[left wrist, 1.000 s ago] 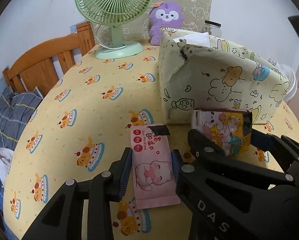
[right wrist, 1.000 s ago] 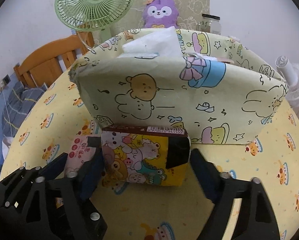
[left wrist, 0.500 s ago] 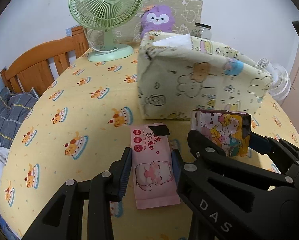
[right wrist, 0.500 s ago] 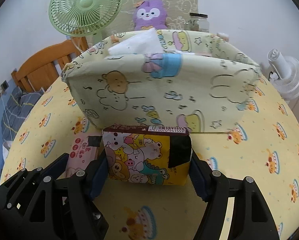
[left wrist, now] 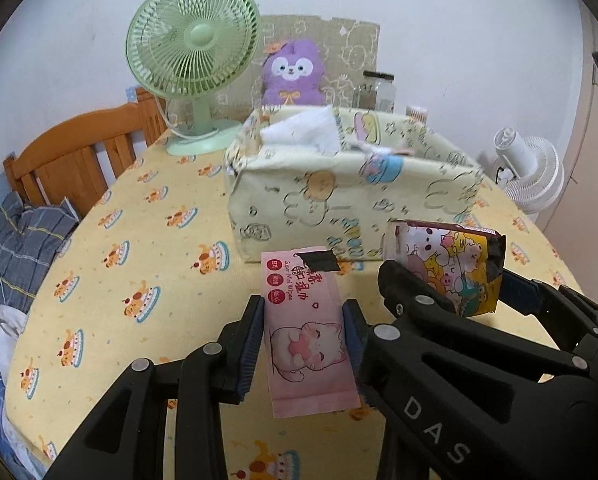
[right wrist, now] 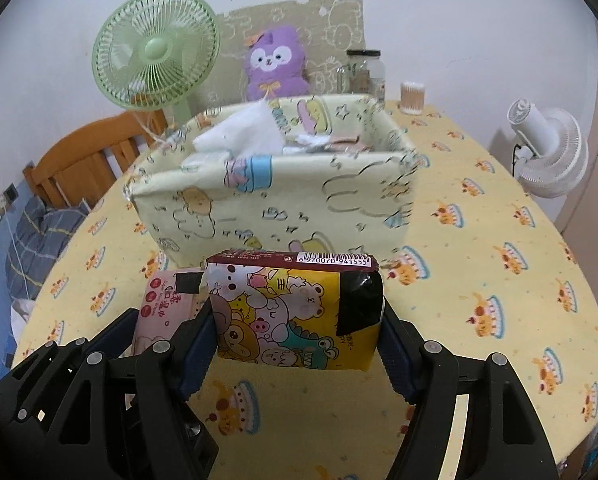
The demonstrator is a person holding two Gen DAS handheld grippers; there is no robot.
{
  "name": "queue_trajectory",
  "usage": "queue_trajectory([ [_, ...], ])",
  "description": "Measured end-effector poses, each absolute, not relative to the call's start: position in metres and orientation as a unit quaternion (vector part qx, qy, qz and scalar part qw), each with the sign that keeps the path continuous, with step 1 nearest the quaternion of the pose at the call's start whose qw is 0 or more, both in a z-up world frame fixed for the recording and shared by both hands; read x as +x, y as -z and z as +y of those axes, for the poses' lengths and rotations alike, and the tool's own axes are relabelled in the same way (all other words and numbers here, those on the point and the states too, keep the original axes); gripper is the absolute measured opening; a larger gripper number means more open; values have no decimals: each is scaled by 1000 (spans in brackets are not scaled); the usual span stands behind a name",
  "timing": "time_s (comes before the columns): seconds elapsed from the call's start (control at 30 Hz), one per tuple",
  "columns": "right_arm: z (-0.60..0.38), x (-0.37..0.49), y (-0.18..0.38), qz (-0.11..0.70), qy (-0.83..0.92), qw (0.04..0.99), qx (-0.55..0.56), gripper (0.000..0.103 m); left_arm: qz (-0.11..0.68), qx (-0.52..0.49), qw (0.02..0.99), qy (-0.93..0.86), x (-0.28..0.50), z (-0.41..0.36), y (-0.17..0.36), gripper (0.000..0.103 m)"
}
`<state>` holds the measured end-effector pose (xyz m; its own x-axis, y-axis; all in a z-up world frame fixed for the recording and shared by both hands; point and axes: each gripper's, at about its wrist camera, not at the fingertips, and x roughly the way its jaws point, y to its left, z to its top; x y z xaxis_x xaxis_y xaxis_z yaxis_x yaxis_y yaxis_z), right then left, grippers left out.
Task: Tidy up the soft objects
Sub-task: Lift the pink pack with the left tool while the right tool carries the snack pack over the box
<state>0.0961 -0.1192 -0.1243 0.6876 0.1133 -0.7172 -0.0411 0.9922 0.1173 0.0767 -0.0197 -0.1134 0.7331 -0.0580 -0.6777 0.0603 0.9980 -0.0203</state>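
So both grippers had something in them. The left gripper (left wrist: pixel 303 340) was clamped on a pink pack of wet wipes (left wrist: pixel 307 328), fingers pressed on its long sides, low in the middle of the left wrist view. The pack looked lifted clear of the worktop (left wrist: pixel 147 248), which had a yellow cloth with little cake prints on it. The right gripper (right wrist: pixel 299 344) had its fingers squeezed on either end of a yellow cartoon tissue pack (right wrist: pixel 295 312), barcode edge up, black tape patch on its right side, sitting centre-low in the right wrist view. In that same view the pink pack peeked out just left of the yellow one.

Right behind both packs, mid-frame, stood the fabric storage box (right wrist: pixel 275 196), pale yellow with bunny and bear doodles, with some white tissue (right wrist: pixel 243 136) sticking out of its top left part. Further back, upper left, was a green desk fan (left wrist: pixel 193 44), and next to it a purple plush toy (left wrist: pixel 293 74) against the wall. A glass jar (right wrist: pixel 365 70) stood to the plush's right, and a white fan (right wrist: pixel 547 148) sat at the right edge.
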Motion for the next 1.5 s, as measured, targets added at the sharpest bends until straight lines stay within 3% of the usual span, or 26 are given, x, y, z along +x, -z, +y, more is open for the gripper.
queue_trajectory([
  [1.5,-140,38,-1,275,-8,960,47,74,244,23,968,54,31,-37,2,40],
])
